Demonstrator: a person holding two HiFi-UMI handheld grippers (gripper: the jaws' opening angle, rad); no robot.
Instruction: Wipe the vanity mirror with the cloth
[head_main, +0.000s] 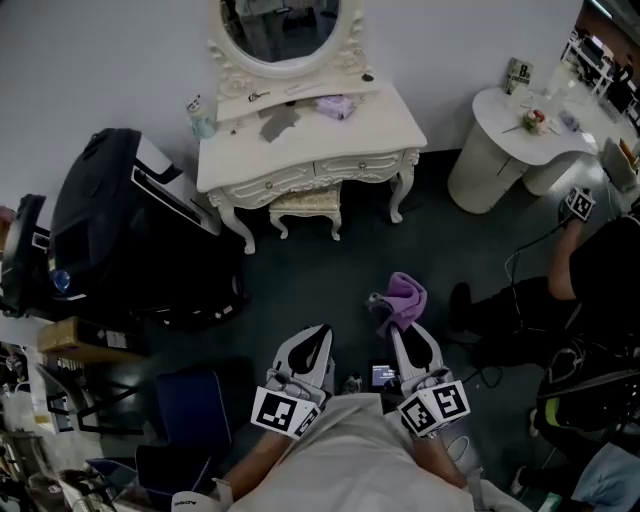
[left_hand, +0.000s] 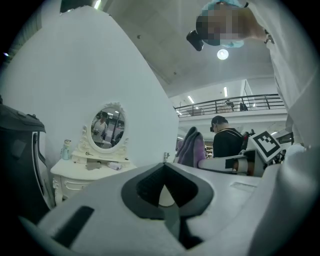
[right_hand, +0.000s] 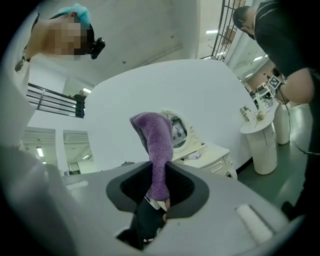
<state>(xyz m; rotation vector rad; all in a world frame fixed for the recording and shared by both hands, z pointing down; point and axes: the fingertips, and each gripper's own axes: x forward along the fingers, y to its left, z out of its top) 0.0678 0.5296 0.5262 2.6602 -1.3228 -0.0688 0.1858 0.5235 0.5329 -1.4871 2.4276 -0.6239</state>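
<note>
Right tongs (right_hand: 159, 195): cloth (right_hand: 156, 145) lengthwise (toward mirror (head_main: 280, 25))

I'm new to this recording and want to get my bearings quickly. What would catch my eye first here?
The purple cloth stands out most, sticking out of the shut jaws of the right gripper, low in the head view. Next comes the ornate white vanity with its oval mirror, against the wall at the top, across the dark floor from the grippers.
</note>
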